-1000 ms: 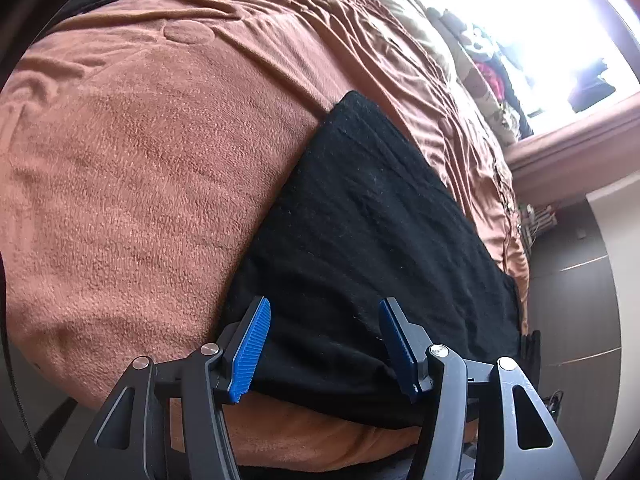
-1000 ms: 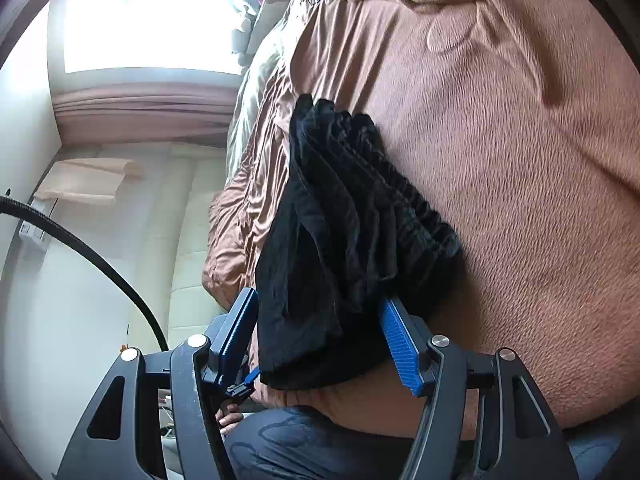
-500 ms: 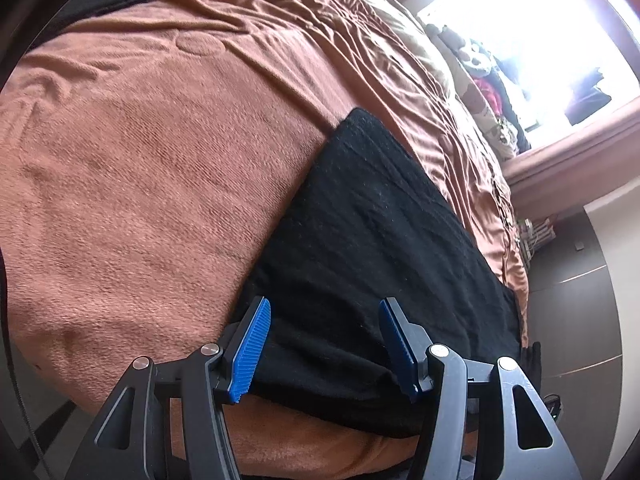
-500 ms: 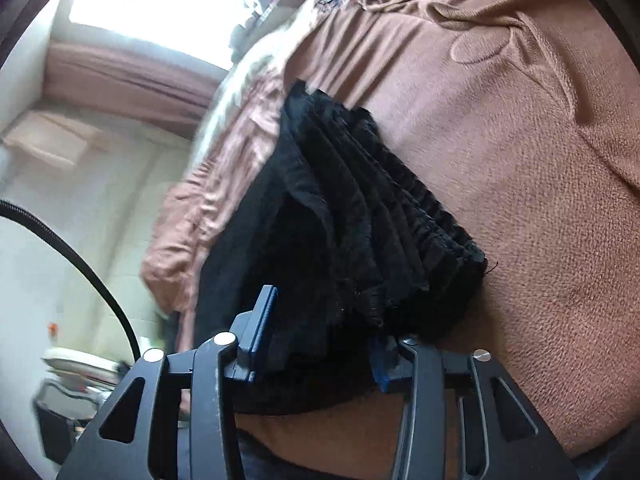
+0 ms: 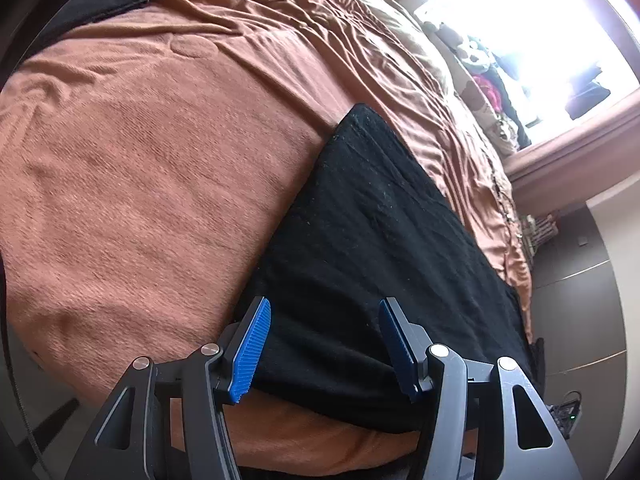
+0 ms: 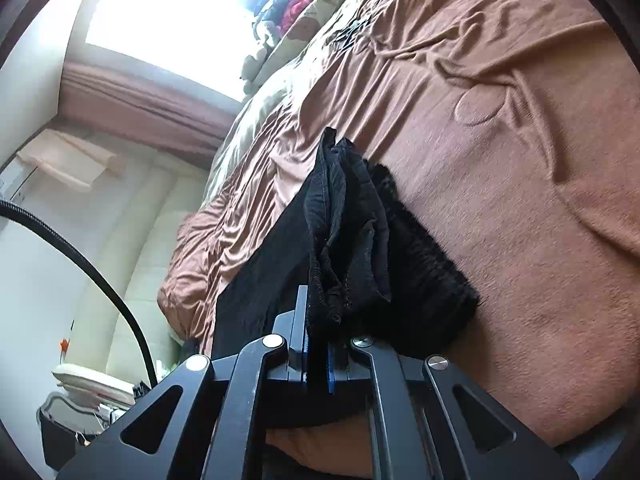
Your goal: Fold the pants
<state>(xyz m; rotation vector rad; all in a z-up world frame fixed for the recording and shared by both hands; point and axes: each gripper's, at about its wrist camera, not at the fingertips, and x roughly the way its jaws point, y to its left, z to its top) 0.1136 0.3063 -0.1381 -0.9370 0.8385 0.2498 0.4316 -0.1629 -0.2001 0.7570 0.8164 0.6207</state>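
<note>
Black pants (image 5: 372,248) lie flat along the near edge of a bed under a brown blanket (image 5: 132,168). My left gripper (image 5: 322,346) hovers over their near end, its blue pads wide apart and not pressing the cloth. In the right wrist view the gathered waistband end of the pants (image 6: 352,240) rises in a bunched fold off the blanket (image 6: 520,200). My right gripper (image 6: 318,344) is shut on this bunched edge, the blue pads squeezed together with black fabric pinched between them.
Pillows and a pile of clothes (image 5: 484,80) sit at the head of the bed under a bright window (image 6: 168,12). A black cable (image 6: 100,276) arcs at the left. Dark cupboards (image 5: 576,280) stand beyond the bed's far side.
My right gripper closed from wide apart onto the waistband edge and lifted it, so the fabric now stands up bunched. The left gripper kept its place and its opening.
</note>
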